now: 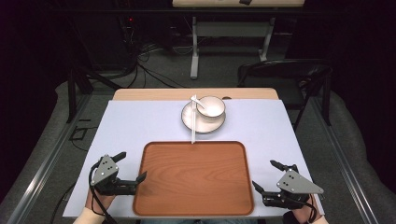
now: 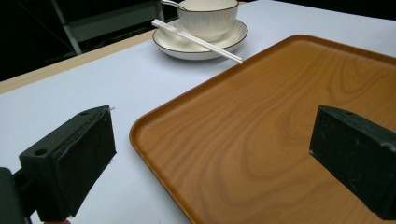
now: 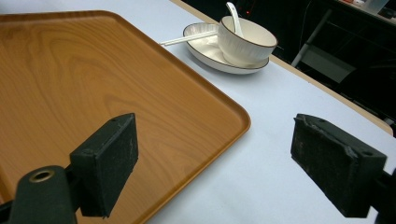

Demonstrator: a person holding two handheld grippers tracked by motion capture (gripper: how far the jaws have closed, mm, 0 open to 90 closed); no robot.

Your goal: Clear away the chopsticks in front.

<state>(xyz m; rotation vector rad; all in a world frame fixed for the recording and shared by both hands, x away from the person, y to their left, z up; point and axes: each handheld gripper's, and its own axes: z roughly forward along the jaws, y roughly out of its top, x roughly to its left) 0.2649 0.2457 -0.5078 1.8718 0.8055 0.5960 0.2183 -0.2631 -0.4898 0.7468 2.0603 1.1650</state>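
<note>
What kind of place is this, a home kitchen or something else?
Probably a lab or test room, not a kitchen: cables run across the grey floor behind the table, a metal-legged bench stands farther back, and dark curtains surround the space.

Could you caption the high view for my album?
Two open hand-held grippers flank a wooden tray; bowl, plate and chopsticks wait beyond.

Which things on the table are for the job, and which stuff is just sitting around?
For the job:
- wooden tray, straddled at its edges by the open left gripper and open right gripper
- bowl with a spoon in it
- plate under the bowl
- chopsticks lying across the plate

Just sitting around:
- black chair behind the table
- cables on the floor
</note>
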